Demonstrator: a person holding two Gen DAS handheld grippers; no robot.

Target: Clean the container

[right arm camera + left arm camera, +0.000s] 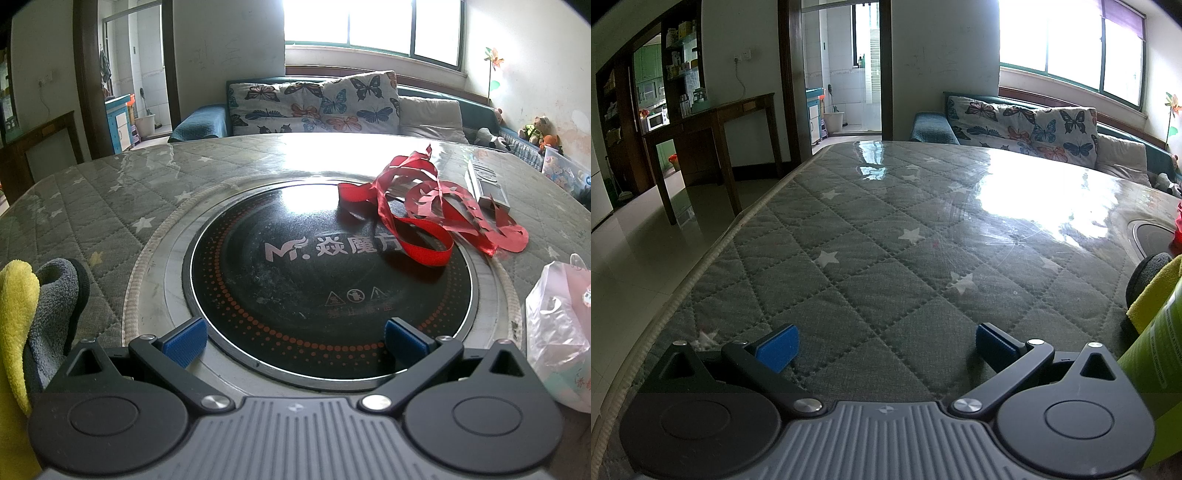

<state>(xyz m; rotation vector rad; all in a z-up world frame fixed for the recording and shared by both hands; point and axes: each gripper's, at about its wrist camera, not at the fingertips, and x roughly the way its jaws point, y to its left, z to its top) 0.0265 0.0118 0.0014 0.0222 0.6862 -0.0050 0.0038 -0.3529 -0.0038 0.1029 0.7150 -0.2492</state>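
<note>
While nothing is yet in hand, the left claw (pixel 886 345) hangs with its jaws spread wide and empty over the bare quilted table (pixel 849 236), probably kept clear of the work until needed. Just to its right lie a yellow cloth (pixel 14 317) and a grey cloth (pixel 55 306) beside a green bottle (pixel 1156 362), seemingly staged within easy reach for wiping. Further right, the right claw (pixel 295 345) is likewise open and empty above the round black cooktop (pixel 328 280), where a red ribbon (pixel 424 210) sprawls; no container is clearly identifiable, and I cannot tell whether the green bottle is the one meant.
</note>
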